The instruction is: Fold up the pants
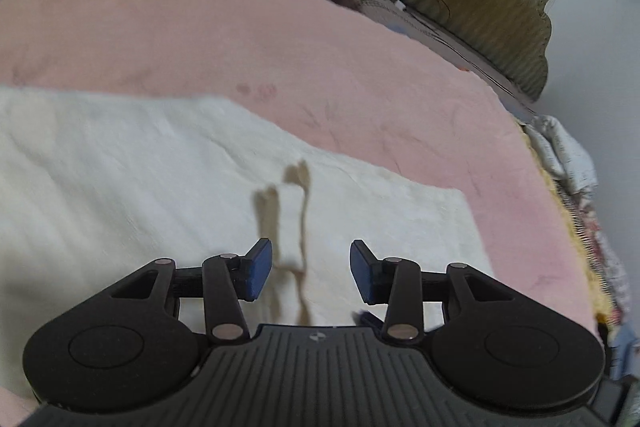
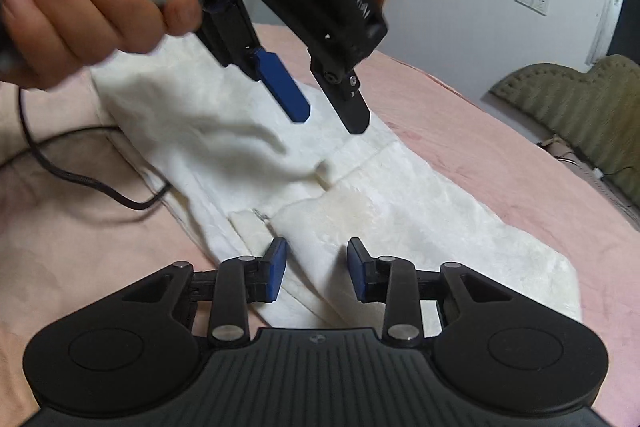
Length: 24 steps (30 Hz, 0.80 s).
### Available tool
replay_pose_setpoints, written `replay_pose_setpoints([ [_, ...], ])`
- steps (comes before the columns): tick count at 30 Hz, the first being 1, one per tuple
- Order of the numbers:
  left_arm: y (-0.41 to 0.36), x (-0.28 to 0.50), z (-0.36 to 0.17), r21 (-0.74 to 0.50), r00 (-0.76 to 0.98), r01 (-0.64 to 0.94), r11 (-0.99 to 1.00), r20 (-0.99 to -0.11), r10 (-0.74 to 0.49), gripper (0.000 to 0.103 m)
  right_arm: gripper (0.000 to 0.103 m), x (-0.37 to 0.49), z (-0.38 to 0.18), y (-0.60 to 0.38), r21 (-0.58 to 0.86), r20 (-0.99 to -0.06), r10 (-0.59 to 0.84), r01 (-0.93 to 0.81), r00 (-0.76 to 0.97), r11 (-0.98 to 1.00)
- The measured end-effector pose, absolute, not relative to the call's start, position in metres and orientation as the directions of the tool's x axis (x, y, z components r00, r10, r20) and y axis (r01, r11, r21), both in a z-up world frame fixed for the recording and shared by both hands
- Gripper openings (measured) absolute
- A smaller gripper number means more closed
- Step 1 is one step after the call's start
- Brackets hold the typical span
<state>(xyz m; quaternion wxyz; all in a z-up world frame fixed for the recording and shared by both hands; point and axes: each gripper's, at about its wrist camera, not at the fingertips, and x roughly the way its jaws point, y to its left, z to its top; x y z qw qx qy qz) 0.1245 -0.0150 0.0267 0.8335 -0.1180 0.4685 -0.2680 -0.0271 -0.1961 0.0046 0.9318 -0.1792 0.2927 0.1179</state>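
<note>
Fingers spread on both the left gripper (image 1: 311,269) and the right gripper (image 2: 317,269), nothing pinched, over white pants (image 2: 400,203) lying flat on the pink bed (image 2: 500,131); best pinch 2 matching corners, then fold evenly.

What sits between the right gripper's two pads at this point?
Only the white pants, lying flat on the pink blanket. The right gripper has its pads apart with a fabric fold running between them, not pinched, as the right wrist view shows.
</note>
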Motion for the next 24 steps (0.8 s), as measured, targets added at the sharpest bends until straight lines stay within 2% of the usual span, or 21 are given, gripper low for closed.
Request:
replay_pose_setpoints([
  [3,-0.015,0.125,0.016,-0.528,0.348,0.294,0.797,-0.717,-0.604,0.047,0.015,-0.03,0.005,-0.194,-0.307,-0.556,0.065,-0.277,0.829,0.91],
  [4,-0.015,0.128,0.011,-0.554,0.325,0.283,0.783,-0.713,-0.622,0.048,0.012,-0.03,0.005,-0.197,-0.305,-0.541,0.053,-0.254,0.84,0.918],
  [9,-0.02,0.138,-0.007,-0.623,0.258,0.211,0.753,-0.708,-0.657,0.051,0.011,-0.025,0.017,-0.221,-0.147,-0.519,0.12,-0.226,0.846,0.963],
  [11,-0.023,0.143,-0.015,-0.658,0.229,0.174,0.733,-0.697,-0.68,0.055,0.01,-0.025,0.021,-0.229,-0.081,-0.515,0.141,-0.212,0.846,0.974],
  [14,-0.024,0.151,-0.03,-0.718,0.19,0.081,0.691,-0.67,-0.718,0.061,0.01,-0.026,0.024,-0.238,-0.028,-0.512,0.162,-0.204,0.843,0.978],
  [16,-0.024,0.157,-0.041,-0.748,0.176,0.014,0.664,-0.652,-0.738,0.061,0.01,-0.029,0.026,-0.241,0.006,-0.513,0.186,-0.213,0.838,0.977],
  [18,-0.025,0.16,-0.049,-0.763,0.159,-0.014,0.646,-0.64,-0.752,0.041,0.01,-0.033,0.03,-0.245,0.064,-0.535,0.27,-0.281,0.8,0.958],
  [19,-0.026,0.161,-0.051,-0.762,0.147,-0.007,0.648,-0.642,-0.753,0.018,0.01,-0.036,0.033,-0.248,0.076,-0.519,0.282,-0.285,0.807,0.956],
  [20,-0.027,0.16,-0.052,-0.755,0.149,-0.001,0.656,-0.649,-0.746,0.014,0.01,-0.039,0.036,-0.253,0.088,-0.506,0.276,-0.27,0.817,0.959],
  [23,-0.023,0.149,-0.039,-0.729,0.223,0.061,0.682,-0.656,-0.721,0.013,0.01,-0.033,0.039,-0.274,0.194,-0.489,0.259,-0.186,0.833,0.963],
  [24,-0.021,0.143,-0.03,-0.712,0.255,0.098,0.696,-0.658,-0.709,0.013,0.01,-0.028,0.037,-0.275,0.176,-0.509,0.215,-0.144,0.834,0.974],
])
